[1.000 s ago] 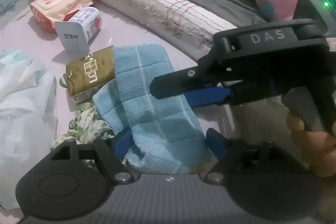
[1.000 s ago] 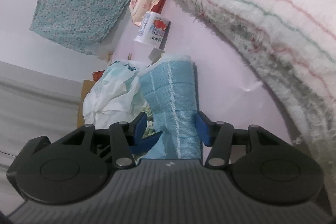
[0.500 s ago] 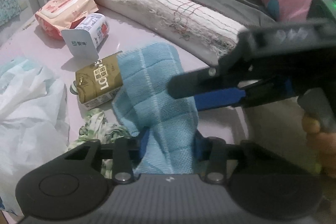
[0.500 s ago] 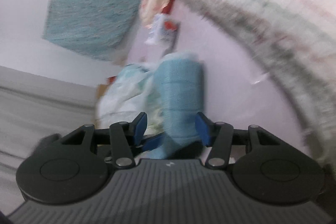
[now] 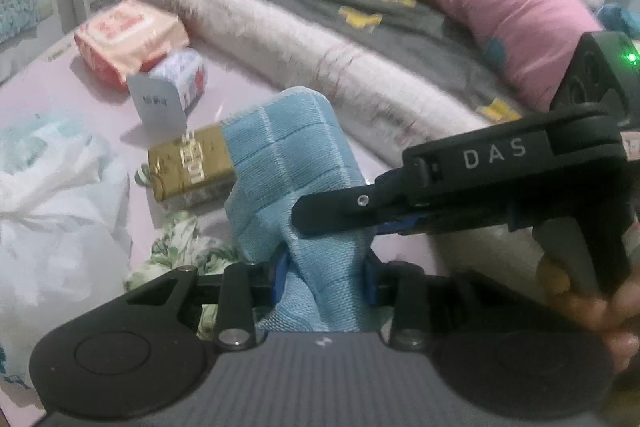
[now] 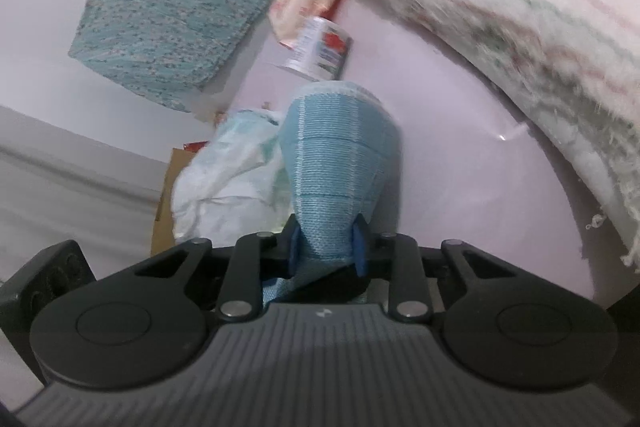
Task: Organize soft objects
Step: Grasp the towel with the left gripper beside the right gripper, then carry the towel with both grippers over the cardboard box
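Note:
A light blue checked towel [image 5: 280, 163] lies partly lifted off the pink table [image 5: 60, 75]. My left gripper [image 5: 326, 277] is shut on its near end. My right gripper [image 6: 326, 247] is shut on the same towel [image 6: 340, 147]; in the left wrist view it reaches in from the right, its fingertips [image 5: 316, 215] pressed into the cloth just above my left fingers. A green patterned cloth [image 5: 176, 251] lies crumpled under the towel's left side.
A gold drink carton [image 5: 188, 167], a white and blue carton [image 5: 176, 87] and a pink wipes pack [image 5: 128, 39] lie on the table. White plastic bags [image 5: 52, 195] sit at left. A white fringed blanket [image 5: 300, 39], grey cloth and a pink pillow [image 5: 512, 11] are piled behind.
Both grippers have closed on the blue towel, which bunches between the fingers and rises off the table. The right gripper has moved in close over the left.

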